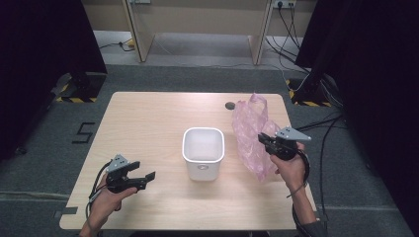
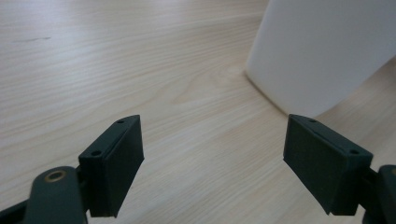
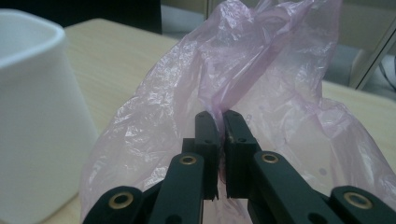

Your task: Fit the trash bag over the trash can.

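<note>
Right gripper clamped on a fold of the pink plastic bag; in the right gripper view jaws pressed together w/ thin film pinched between them, bag bunching up above and spreading to both sides. Bag is crumpled, semi-transparent, stands up off the bench on the right side, just beside the white bin, top reaching toward the far edge; can't tell if it touches the bin. Lower end of bag hangs near the right hand.

Left gripper jaws wide apart, nothing between them, low over the bench at front-left, pointed toward the bin but apart from it. Left gripper view: bare wood grain between the jaws, bin wall ahead at upper right. Left hand grips the handle, cable trailing back.

Bin upright, open top, looks empty inside, approx. center of bench. Small dark round spot on bench near far edge, left of bag top.
</note>
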Demonstrator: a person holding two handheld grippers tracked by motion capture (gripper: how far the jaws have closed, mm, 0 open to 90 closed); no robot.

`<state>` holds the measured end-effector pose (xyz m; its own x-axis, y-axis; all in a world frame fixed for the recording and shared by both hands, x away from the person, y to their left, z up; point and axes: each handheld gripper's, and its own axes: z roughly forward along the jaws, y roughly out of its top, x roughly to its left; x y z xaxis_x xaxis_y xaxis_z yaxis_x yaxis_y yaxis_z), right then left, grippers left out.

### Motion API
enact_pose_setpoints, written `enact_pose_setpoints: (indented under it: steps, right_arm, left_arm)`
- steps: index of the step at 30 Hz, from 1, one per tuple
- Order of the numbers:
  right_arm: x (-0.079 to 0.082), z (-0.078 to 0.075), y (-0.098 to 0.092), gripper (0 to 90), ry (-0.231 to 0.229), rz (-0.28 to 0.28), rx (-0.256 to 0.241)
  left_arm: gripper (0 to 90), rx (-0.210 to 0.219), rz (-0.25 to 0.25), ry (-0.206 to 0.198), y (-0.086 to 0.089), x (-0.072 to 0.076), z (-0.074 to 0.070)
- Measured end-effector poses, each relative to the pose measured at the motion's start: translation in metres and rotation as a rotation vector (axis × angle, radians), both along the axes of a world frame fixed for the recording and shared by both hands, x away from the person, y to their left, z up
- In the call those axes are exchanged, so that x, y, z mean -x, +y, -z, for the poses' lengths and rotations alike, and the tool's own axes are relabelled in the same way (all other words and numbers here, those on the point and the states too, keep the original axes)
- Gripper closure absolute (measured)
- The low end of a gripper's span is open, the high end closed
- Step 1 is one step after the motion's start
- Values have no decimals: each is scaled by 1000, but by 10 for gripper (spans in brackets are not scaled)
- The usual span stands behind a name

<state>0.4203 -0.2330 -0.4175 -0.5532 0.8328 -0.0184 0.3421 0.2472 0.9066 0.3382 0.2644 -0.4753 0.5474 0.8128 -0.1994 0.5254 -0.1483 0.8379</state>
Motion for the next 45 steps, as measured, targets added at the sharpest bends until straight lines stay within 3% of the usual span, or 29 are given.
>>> enact_pose_setpoints:
  steps: [3,5,6,7,8,10,13,14,19,23,26,27,29,30,36,42,45]
  right_arm:
    - [-2,-9,2,861,-18,3,-3]
    - [-7,-20,2,861,-36,2,6]
    - [-10,-30,2,863,-53,1,-9]
    - [-10,-30,2,863,-53,1,-9]
    - [-12,-43,5,863,-77,-5,-14]
    - [-13,-50,9,862,-94,-10,-15]
    - [-13,-69,23,862,-149,-32,-32]
    - [-13,-79,34,861,-177,-52,-46]
    - [-19,-91,58,861,-206,-91,-47]
    - [-21,-102,88,859,-252,-139,-67]
    - [-22,-104,101,859,-261,-156,-75]
    - [-23,-103,114,856,-271,-176,-81]
    - [-25,-101,121,853,-272,-190,-83]
    - [-28,-95,132,853,-260,-203,-85]
    - [-25,-76,154,853,-249,-246,-56]
    - [-9,-67,160,853,-230,-307,-30]
    - [3,-59,154,851,-184,-346,-17]
  left_arm:
    - [194,7,33,8,-4,0,-7]
    - [194,10,21,-16,-8,0,-15]
    - [193,22,35,-21,-13,-1,-23]
    - [193,22,35,-21,-13,-1,-23]
    - [193,26,59,-19,-19,-3,-31]
    - [193,18,65,-28,-22,-4,-37]
    - [197,17,67,-54,-28,-9,-52]
    - [215,28,73,-68,-32,-13,-64]
    - [230,26,92,-107,-44,-20,-87]
    - [239,49,114,-104,-58,-32,-103]
    - [246,40,120,-99,-64,-37,-107]
    - [267,34,132,-105,-71,-42,-110]
    - [312,25,138,-116,-74,-44,-110]
    - [315,28,137,-112,-81,-48,-110]
    - [316,58,142,-78,-94,-61,-103]
    - [311,96,156,-79,-96,-66,-104]
    - [311,135,185,-77,-99,-67,-103]
